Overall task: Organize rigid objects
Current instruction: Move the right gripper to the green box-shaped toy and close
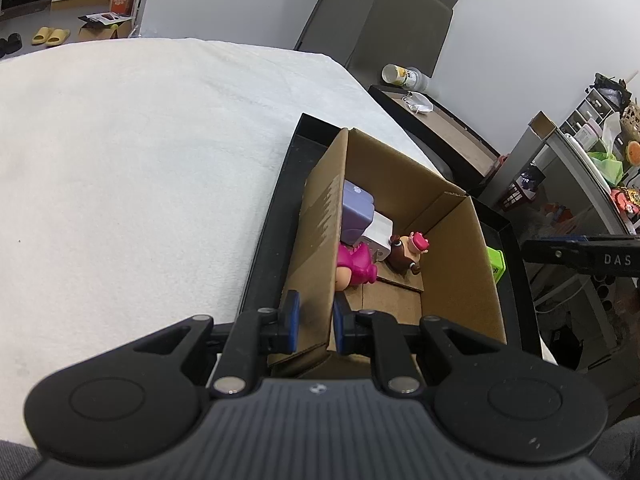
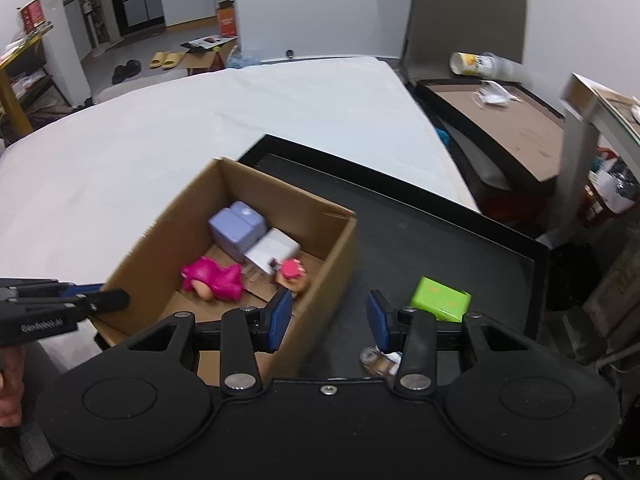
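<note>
On the black tray: cardboard box (image 2: 324, 256) standing open-topped on the tray (image 2: 460, 240), tray resting on a white cloth-covered table (image 1: 140, 152).
Left gripper (image 1: 314, 320): jaws clamped together on the near left wall of the box, one blue pad outside the wall, the other inside; seen from the right wrist view at the box's near corner (image 2: 108, 300).
Right gripper (image 2: 330, 316): jaws apart, nothing between the pads; poised above the box's right wall and the bare tray floor beside it.
Inside the box: lilac block (image 1: 356, 210) against the far left wall; white block (image 1: 380, 236) touching it; magenta figure (image 2: 214, 278) lying on its side by the left wall; brown figure with pink hat (image 1: 410, 252) just beside the white block.
Outside the box: green box (image 2: 440, 298) on the tray, right of the cardboard wall and apart from it; small clear-and-white item (image 2: 378, 360) on the tray near the right gripper, too blurred to identify.
Beyond the table: grey chair (image 1: 400, 20), side tray with a tipped cup (image 2: 472, 62).
</note>
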